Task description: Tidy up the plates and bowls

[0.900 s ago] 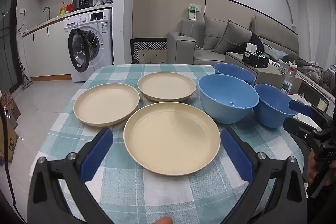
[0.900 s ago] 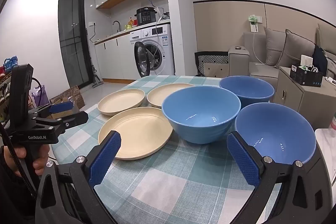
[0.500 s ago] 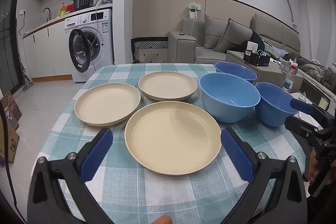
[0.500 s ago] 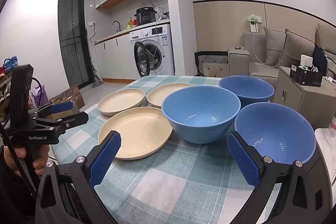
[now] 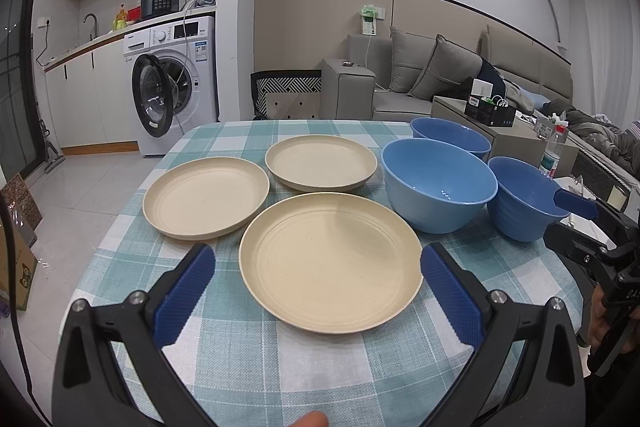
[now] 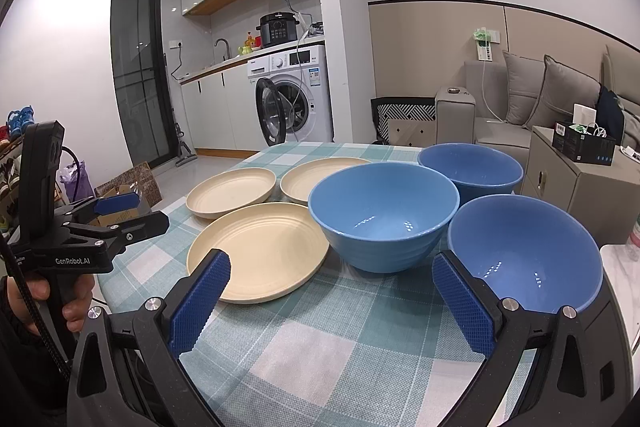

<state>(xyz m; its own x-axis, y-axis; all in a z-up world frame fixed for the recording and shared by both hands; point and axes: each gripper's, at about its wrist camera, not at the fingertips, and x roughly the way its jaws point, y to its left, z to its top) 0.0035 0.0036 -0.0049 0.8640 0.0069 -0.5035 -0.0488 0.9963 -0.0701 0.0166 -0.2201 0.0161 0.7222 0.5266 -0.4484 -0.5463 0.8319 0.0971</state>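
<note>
Lying spread over the checked cloth of the counter (image 5: 248, 379) are three beige plates and three blue bowls, none stacked yet; the large plate (image 5: 330, 261) is sitting nearest the left gripper (image 5: 318, 295), with the left plate (image 5: 206, 195) and the far plate (image 5: 321, 162) lying just behind it, close together, though whether their rims are touching I cannot tell; the middle bowl (image 6: 383, 215) is standing just beside the large plate, the far bowl (image 6: 470, 167) behind it and the near bowl (image 6: 524, 247) right in front of the right gripper (image 6: 336, 301).

Both pairs of jaws are standing spread wide and holding nothing; the left pair is framing the near edge of the large plate without pressing on it, and the right pair is hovering over bare cloth between the large plate and the near bowl.

Judging by the matte, speckled surface, the plates are looking like light moulded ware, stiff and not very fragile, yet smooth enough to be slipping under the pads; each is offering only a low raised rim, so the hold is best taken there, one pad under the lip and one inside; lying flat, the plate may be sliding on the cloth as a pad is working beneath it. The bowls are looking equally light and rigid, glossy inside and ribbed outside; pinching the wall at the rim is seeming the safest hold, since the body is too broad to span.
</note>
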